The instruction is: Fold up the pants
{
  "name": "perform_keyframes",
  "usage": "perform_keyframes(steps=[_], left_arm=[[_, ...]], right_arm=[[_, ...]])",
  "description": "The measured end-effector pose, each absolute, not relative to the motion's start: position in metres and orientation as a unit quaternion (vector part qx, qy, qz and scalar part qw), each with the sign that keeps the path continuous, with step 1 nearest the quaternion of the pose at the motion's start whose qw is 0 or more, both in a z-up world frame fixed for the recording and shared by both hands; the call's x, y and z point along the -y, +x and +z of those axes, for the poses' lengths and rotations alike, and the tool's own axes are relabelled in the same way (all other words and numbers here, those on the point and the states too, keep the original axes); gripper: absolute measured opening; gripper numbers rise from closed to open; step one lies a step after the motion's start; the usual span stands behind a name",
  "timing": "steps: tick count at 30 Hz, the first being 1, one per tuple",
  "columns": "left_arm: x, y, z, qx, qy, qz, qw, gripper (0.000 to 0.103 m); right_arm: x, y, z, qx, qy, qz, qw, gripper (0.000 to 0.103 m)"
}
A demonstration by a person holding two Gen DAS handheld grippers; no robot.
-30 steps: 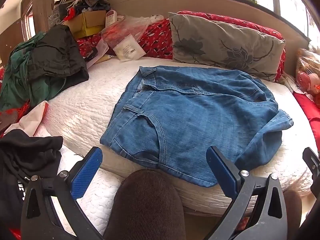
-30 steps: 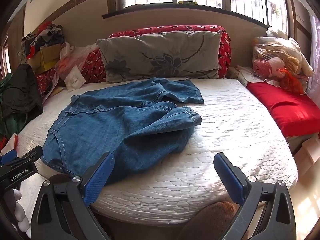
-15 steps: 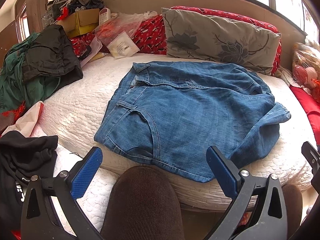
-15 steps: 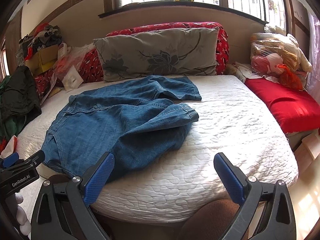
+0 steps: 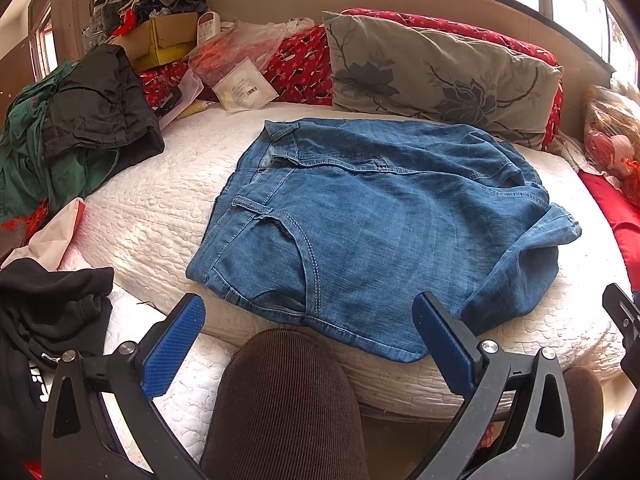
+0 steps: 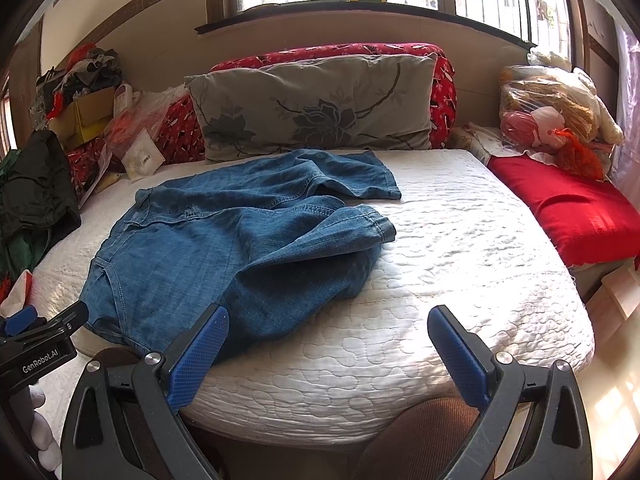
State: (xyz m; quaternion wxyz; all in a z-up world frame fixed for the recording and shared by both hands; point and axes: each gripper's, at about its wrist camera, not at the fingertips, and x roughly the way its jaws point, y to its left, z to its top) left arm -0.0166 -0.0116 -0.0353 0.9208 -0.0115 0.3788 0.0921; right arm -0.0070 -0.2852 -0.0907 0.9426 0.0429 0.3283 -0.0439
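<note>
One pair of blue jeans (image 5: 384, 220) is seen lying folded on the white mattress (image 6: 460, 280), toward its front left edge. Two pillows are counted behind it. Left gripper (image 5: 308, 344) and right gripper (image 6: 328, 352) are held apart, jaws released, empty.

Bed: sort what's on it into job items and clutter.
Job: blue jeans, left tongs, right tongs, both open.
Clutter: grey floral pillow, red cushion, dark clothes pile, cardboard box, plastic bags.
</note>
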Motion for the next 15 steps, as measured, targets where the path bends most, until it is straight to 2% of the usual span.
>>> perform_keyframes(steps=[15], left_arm=[[0.0131,-0.0166,-0.038,-0.381,-0.009,0.089,0.92,0.103]], right_arm=[[0.2857,-0.0044,-0.0935,-0.34,0.046,-0.047,0.938,0.101]])
